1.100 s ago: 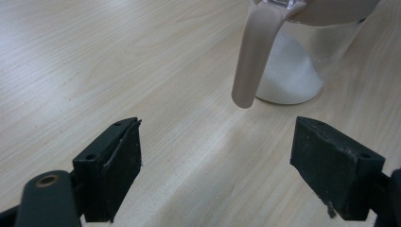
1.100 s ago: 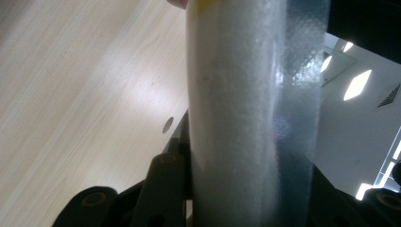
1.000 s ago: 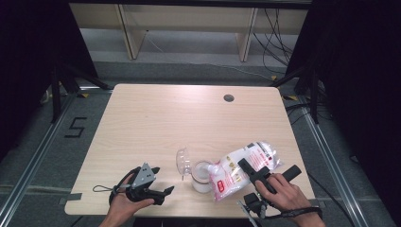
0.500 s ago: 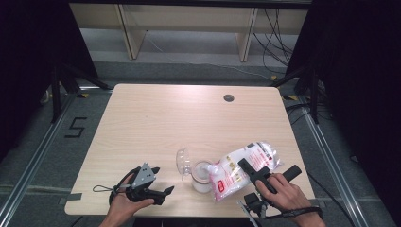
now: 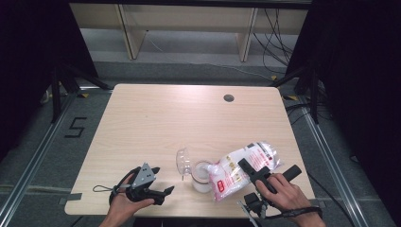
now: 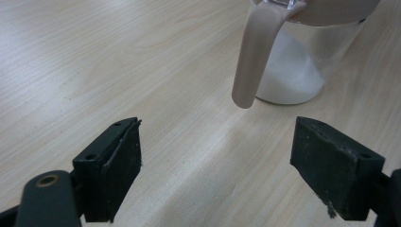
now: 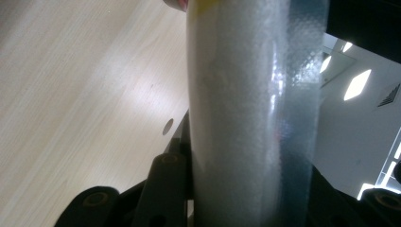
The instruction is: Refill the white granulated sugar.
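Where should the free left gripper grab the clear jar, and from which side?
Left gripper is open. Take the jar across its round glass body, low, coming level from its left. The handle hangs on that side, so aim beneath it. The bag blocks the right.

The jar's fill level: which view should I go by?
The left gripper view. The jar stands close ahead of the open jaws, white grains banked in its clear base behind the beige handle. The high view shows it small, beside the bag. In the right gripper view the bag blocks it.

Bright overhead light; dark surroundings; close-ups blurred.
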{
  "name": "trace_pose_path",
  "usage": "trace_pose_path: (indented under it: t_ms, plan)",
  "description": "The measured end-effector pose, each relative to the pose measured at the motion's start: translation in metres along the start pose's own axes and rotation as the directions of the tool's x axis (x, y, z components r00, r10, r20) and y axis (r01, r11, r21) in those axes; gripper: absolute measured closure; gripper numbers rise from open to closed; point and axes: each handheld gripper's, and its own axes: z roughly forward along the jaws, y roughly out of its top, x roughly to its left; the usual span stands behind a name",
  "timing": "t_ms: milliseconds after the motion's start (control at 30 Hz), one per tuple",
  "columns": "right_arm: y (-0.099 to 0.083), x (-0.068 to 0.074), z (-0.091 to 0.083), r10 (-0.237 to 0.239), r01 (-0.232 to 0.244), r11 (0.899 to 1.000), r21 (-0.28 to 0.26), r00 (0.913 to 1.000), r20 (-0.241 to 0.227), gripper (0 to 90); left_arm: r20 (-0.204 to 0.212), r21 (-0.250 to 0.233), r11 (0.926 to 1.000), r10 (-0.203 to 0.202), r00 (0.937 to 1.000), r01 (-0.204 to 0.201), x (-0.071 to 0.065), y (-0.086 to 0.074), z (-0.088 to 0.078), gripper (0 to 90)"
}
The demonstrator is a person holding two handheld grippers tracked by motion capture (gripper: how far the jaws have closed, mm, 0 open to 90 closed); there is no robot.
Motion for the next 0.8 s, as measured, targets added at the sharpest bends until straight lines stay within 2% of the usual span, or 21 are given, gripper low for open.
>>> trace_pose_path:
  t_ms: [333,433,600,667,700,800]
  plan:
    - [0.0001,-0.0002,-0.0006,0.0,0.0,1.0,-0.002,1.0,0.003,74.3,0.004,-0.005,1.0,0.0,1.0,0.0,0.0005,0.0001,0.0,16.7]
    - [0.0001,-0.0002,-0.0006,0.0,0.0,1.0,-0.003,1.0,0.002,74.3,0.006,0.007,0.9999,0.011,0.9999,-0.011,0.0017,0.0001,-0.0007,16.7]
    - [-0.0002,-0.0004,-0.0017,0.01,-0.01,1.0,-0.001,0.9999,0.002,74.4,0.006,-0.005,1.0,-0.005,1.0,0.005,0.0004,0.0001,-0.0001,16.7]
    - [-0.0002,-0.0004,-0.0019,0.01,-0.01,1.0,-0.002,0.9999,0.007,74.4,0.006,0.007,0.9999,0.014,0.9999,-0.014,0.0018,0.0002,-0.0009,16.7]
    - [0.0,-0.0012,-0.0023,0.006,-0.006,1.0,0.002,1.0,-0.004,74.4,0.005,-0.005,1.0,0.0,1.0,0.0,0.0007,0.0,0.0,16.7]
    - [0.0002,-0.0013,-0.002,0.004,-0.004,1.0,-0.001,1.0,-0.004,74.4,0.007,-0.004,1.0,-0.002,1.0,0.002,0.0007,0.0,0.0001,16.7]
